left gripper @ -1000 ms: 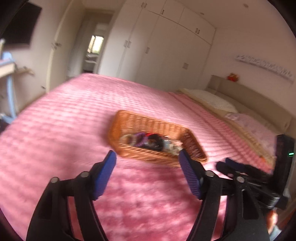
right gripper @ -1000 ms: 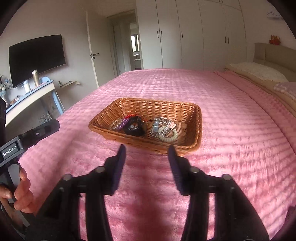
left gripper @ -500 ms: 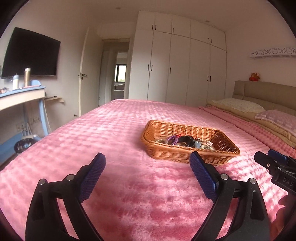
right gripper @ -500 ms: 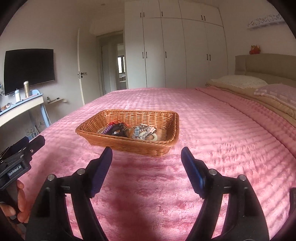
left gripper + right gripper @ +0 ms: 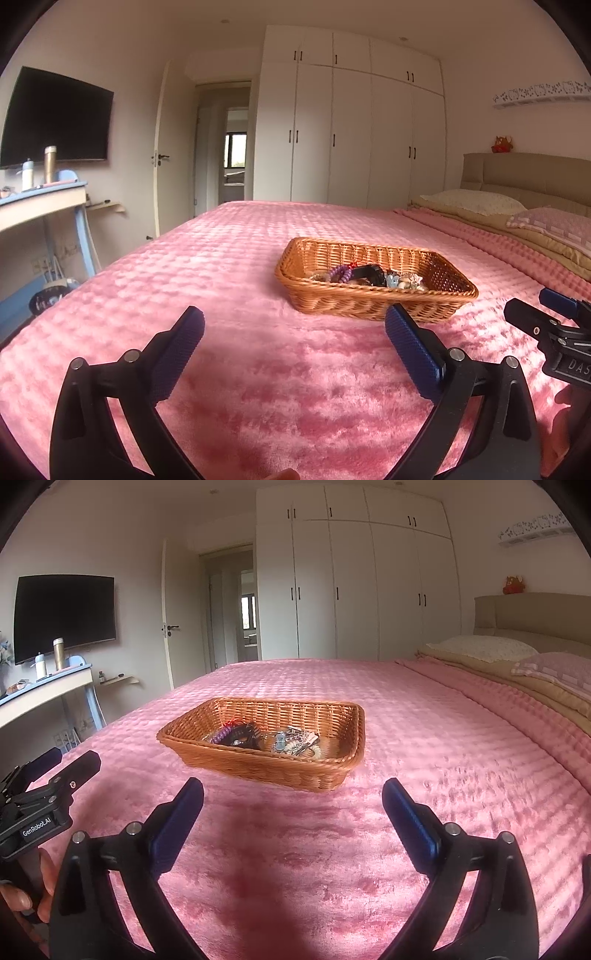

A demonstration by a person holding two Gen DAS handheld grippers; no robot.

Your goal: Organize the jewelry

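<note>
A woven wicker basket (image 5: 373, 302) (image 5: 258, 766) sits on the pink bedspread. Inside lies a pile of jewelry: a purple bead bracelet (image 5: 341, 274) (image 5: 221, 734), a black band (image 5: 369, 274) (image 5: 245, 734) and pale beaded and silver pieces (image 5: 404, 280) (image 5: 295, 742). My left gripper (image 5: 293, 325) is open and empty, low over the bedspread, short of the basket and to its left. My right gripper (image 5: 291, 794) is open and empty, just in front of the basket's near wall. Each gripper shows at the edge of the other's view.
The pink bedspread (image 5: 229, 266) (image 5: 443, 746) covers a wide bed. Pillows (image 5: 476, 201) (image 5: 484, 648) and a beige headboard (image 5: 532, 616) are at the right. A desk (image 5: 40, 201) with bottles and a wall TV (image 5: 64, 614) stand at the left. White wardrobes (image 5: 369, 590) fill the back wall.
Both views have levelled out and drawn back from the basket. The right gripper's jaws have spread from narrow to wide. The left gripper stays wide open.
</note>
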